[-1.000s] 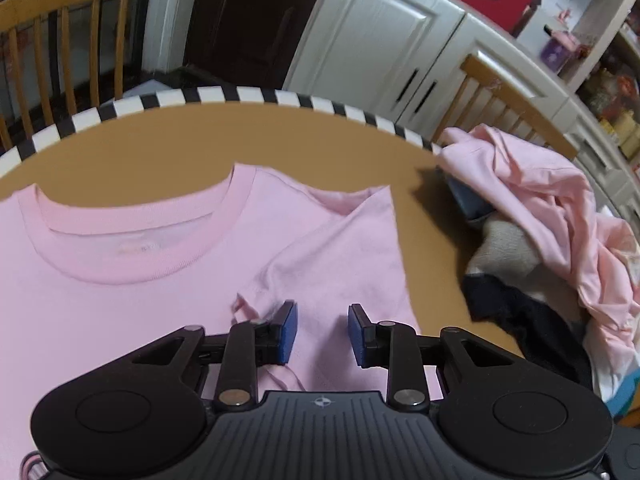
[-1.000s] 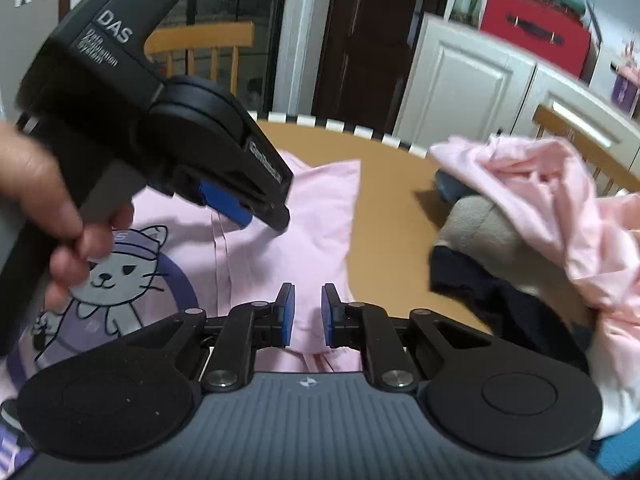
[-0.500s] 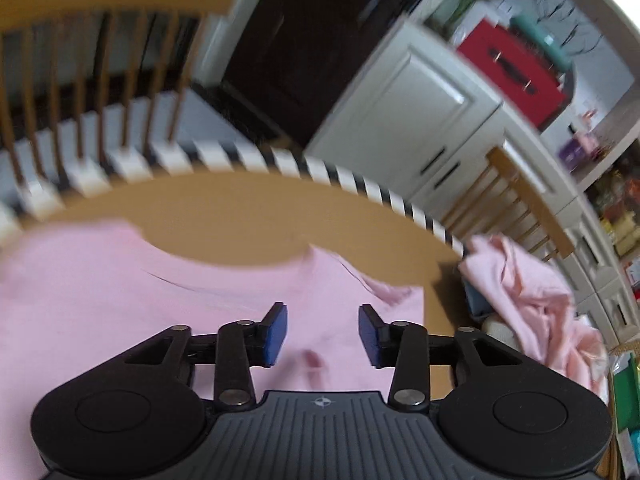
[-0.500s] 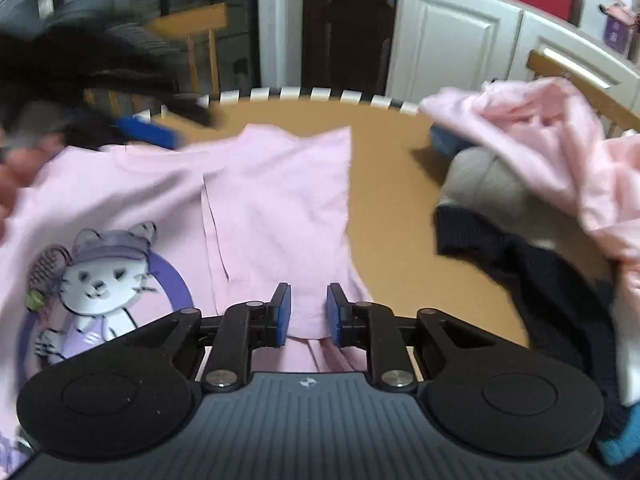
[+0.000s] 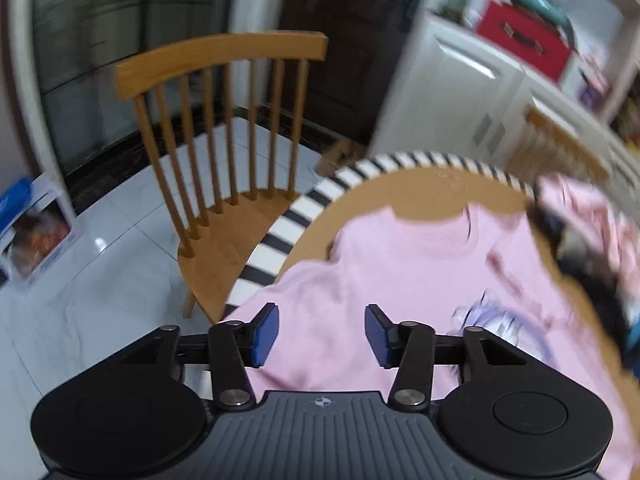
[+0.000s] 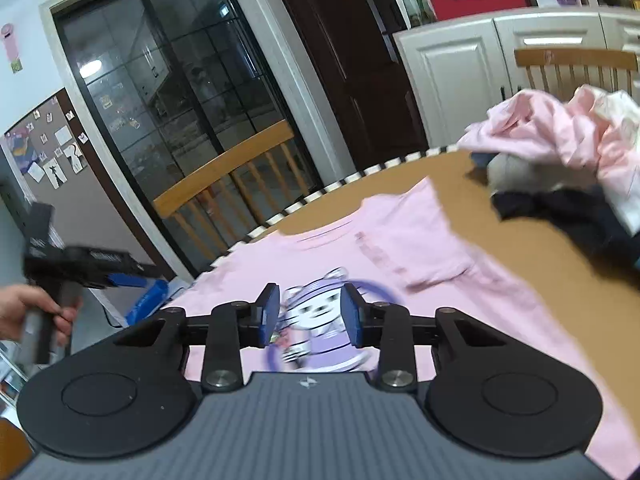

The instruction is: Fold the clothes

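Note:
A pink T-shirt (image 6: 404, 236) with a cat print (image 6: 316, 314) lies flat on the round brown table (image 6: 532, 248), its right sleeve folded in over the body. My right gripper (image 6: 311, 314) hovers open above the print with nothing between its pads. In the left wrist view the shirt (image 5: 400, 272) spreads under my left gripper (image 5: 322, 334), which is open and empty over the shirt's left side near the table's striped rim (image 5: 288, 224). The right wrist view shows the left gripper (image 6: 134, 278) held by a hand (image 6: 24, 314) beyond the table's left edge.
A heap of pink, grey and dark clothes (image 6: 560, 152) sits on the table's right side, also blurred in the left view as the heap (image 5: 592, 240). A wooden chair (image 5: 224, 120) stands left of the table, another chair (image 6: 576, 68) behind the heap. White cabinets (image 6: 460, 64) line the back.
Both grippers have opened wider and let the folded sleeve lie. The left gripper has swung left toward the table edge; the right has pulled back and turned left over the print.

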`<action>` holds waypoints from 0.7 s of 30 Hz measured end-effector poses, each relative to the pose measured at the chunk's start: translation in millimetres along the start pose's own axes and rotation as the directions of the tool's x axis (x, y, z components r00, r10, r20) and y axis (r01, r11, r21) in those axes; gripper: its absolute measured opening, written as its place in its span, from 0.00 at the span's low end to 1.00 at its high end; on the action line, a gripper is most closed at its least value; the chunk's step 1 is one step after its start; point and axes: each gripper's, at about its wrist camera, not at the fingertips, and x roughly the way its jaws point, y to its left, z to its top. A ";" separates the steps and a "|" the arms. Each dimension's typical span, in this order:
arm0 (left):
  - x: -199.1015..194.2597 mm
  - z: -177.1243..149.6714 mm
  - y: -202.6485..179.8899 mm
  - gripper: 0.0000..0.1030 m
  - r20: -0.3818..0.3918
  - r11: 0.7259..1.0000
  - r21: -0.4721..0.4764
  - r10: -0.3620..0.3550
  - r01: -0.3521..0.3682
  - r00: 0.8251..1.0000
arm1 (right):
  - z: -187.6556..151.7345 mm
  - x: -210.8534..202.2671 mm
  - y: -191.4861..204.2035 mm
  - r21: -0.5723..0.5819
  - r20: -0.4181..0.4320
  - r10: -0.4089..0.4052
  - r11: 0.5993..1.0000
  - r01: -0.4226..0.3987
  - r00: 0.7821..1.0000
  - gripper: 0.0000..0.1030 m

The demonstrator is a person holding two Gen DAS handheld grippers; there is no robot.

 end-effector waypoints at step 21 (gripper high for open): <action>62.5 1.2 66.8 0.27 -0.237 0.797 0.465 -0.309 0.386 0.921 | -93.6 218.9 229.5 -0.330 -0.110 -0.462 0.852 0.406 0.880 0.31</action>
